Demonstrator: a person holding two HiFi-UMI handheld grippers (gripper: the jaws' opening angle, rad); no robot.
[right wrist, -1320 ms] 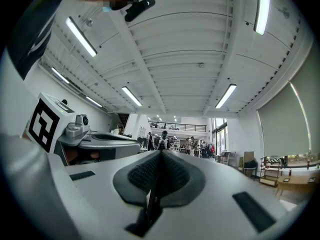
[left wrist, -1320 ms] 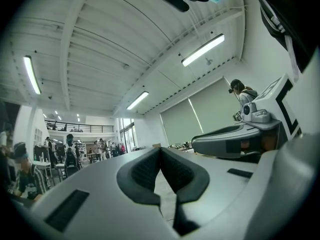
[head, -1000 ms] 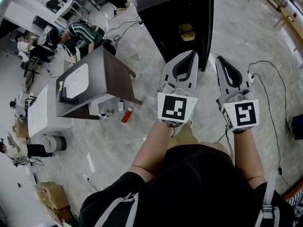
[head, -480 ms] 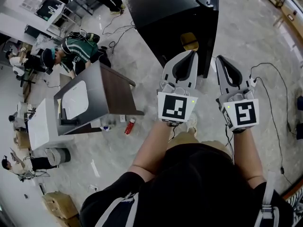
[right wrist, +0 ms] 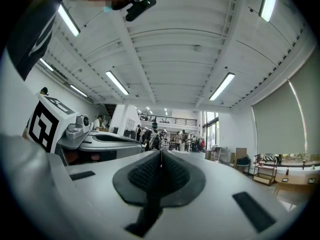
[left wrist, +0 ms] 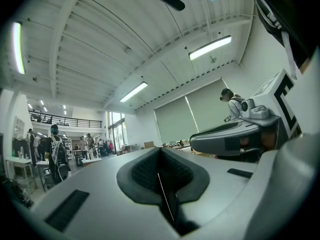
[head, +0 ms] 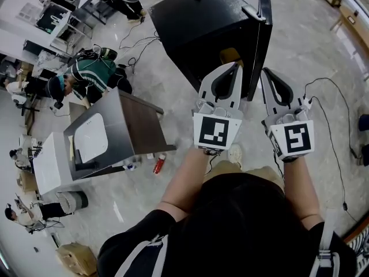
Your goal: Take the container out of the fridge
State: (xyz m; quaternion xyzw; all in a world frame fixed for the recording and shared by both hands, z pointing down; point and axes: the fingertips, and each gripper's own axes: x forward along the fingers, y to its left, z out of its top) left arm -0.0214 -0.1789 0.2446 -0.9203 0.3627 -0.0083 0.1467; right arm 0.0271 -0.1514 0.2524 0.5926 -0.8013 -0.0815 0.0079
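Hand-held grippers: the left hand-held gripper [head: 235,68] and the right hand-held gripper [head: 266,73] are side by side in front of the person's chest. Both tips aim forward at the fridge [head: 196,22]. Each has its jaws pressed together with nothing between them. This looks like a carrying pose for the approach, not a grasp.
Fridge: a black box standing on the floor [head: 323,45], just beyond the gripper tips. Its open front faces the person, so the inside can be reached without another step.
Door: the door [head: 264,27] is swung out and seen edge-on at the fridge's right side, between the two grippers' lines of aim. The right one would probably have to stay clear of it.
Steel cabinet: the steel cabinet [head: 138,126] stands well apart to the left and plays no part in the task.
Container: the yellowish container [head: 229,53] sits inside the fridge near the door-side edge of the opening. The left gripper's tip partly hides it, and it has not been taken out. I judge the left gripper is the one lined up with it and must open before it can grasp.
Red bottle: a red bottle [head: 158,165] lies on the floor beside the cabinet's near corner, out of the way.
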